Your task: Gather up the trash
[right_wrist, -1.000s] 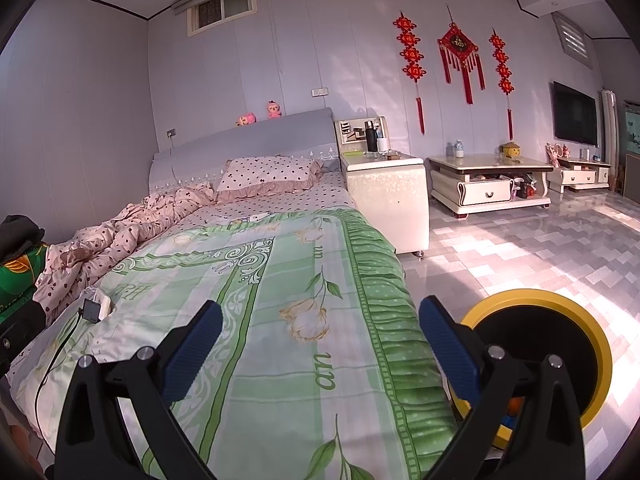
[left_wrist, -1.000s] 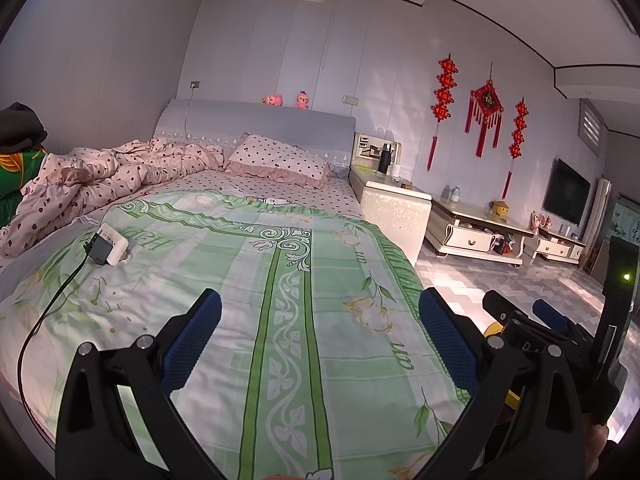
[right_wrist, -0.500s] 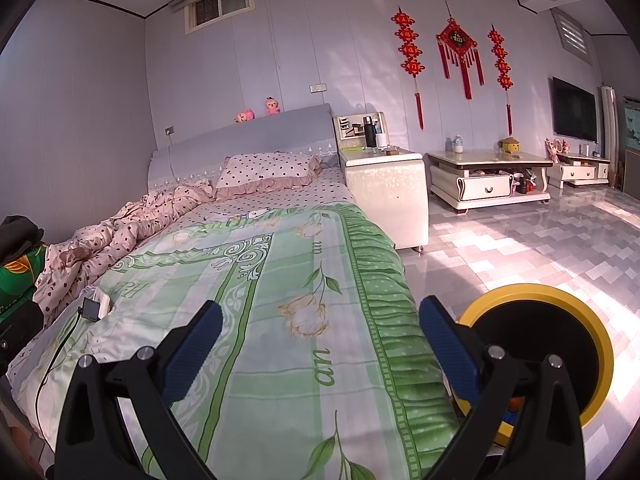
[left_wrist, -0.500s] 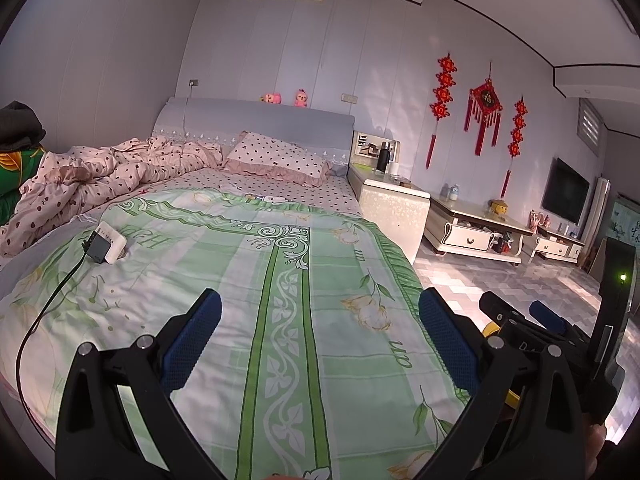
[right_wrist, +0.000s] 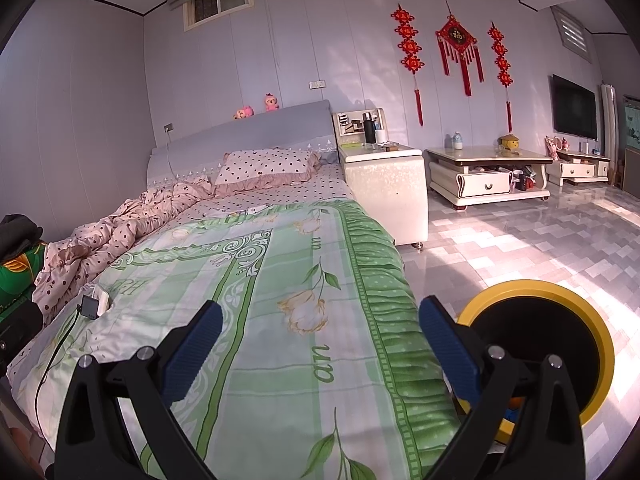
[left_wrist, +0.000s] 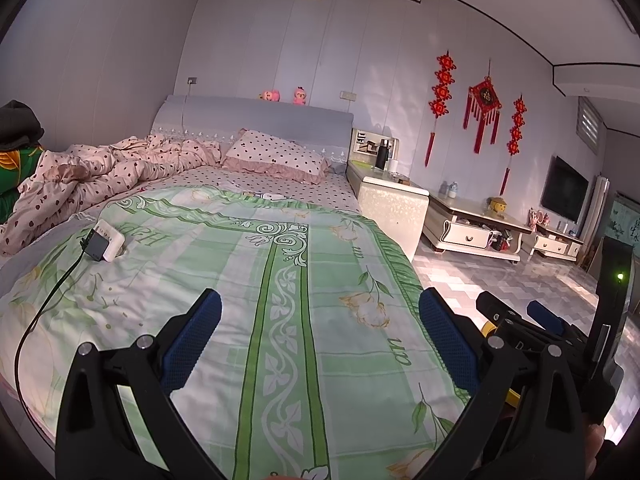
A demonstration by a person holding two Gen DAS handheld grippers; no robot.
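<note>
Both grippers hover over the foot of a bed with a green flowered cover [left_wrist: 280, 280]. My left gripper [left_wrist: 320, 336] is open and empty. My right gripper [right_wrist: 320, 336] is open and empty; it also shows at the right of the left wrist view [left_wrist: 520, 320]. A round bin with a yellow rim [right_wrist: 560, 292] stands on the floor just right of the bed, beside my right gripper. Something orange and blue lies inside the bin [right_wrist: 514, 404]. A small white item [left_wrist: 272, 196] lies on the bed near the pillow; what it is I cannot tell.
A white power strip with a black charger and cable [left_wrist: 106, 240] lies on the bed's left side. A pink dotted duvet [left_wrist: 100, 168] and pillow [left_wrist: 276, 154] are at the head. A white nightstand [right_wrist: 384, 192], a low table [right_wrist: 488, 172] and tiled floor [right_wrist: 520, 240] are at the right.
Both views have shifted slightly, so the bed sits a little lower in the frames. Both grippers stay open and empty.
</note>
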